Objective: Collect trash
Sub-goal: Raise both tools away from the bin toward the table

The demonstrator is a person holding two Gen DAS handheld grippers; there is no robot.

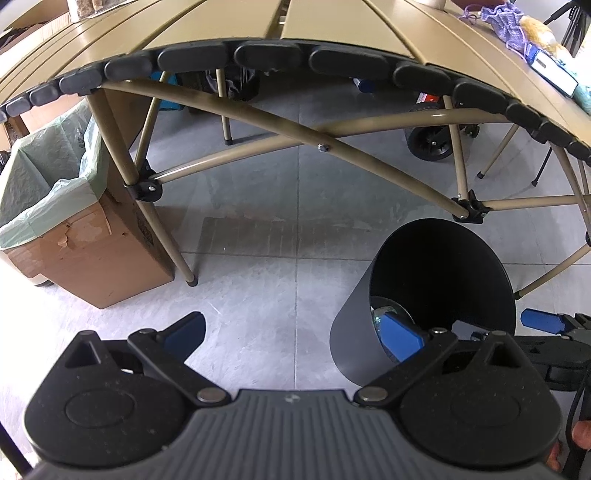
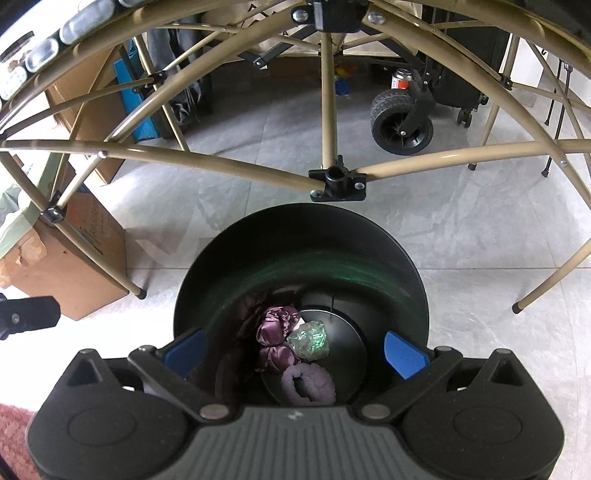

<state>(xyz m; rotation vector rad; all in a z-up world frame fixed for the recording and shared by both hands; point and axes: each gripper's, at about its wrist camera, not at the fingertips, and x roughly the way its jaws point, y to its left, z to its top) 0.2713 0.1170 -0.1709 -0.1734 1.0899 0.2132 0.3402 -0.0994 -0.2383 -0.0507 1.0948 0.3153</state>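
Grey floor tiles [image 2: 461,240] under a tan folding desk [image 1: 332,22]. Right hand-held gripper [image 2: 295,350] spread wide, empty, above black bin [image 2: 295,251]; crumpled green wrapper [image 2: 309,340], purple fabric scraps [image 2: 277,332] lying at bin bottom. Left hand-held gripper [image 1: 293,334] released, empty, just beside bin. Lined cardboard box [image 1: 92,254] farther left.

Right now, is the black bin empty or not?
Not empty. The black bin holds a purple satin scrunchie, a green crumpled wrapper and a lilac fuzzy scrunchie.
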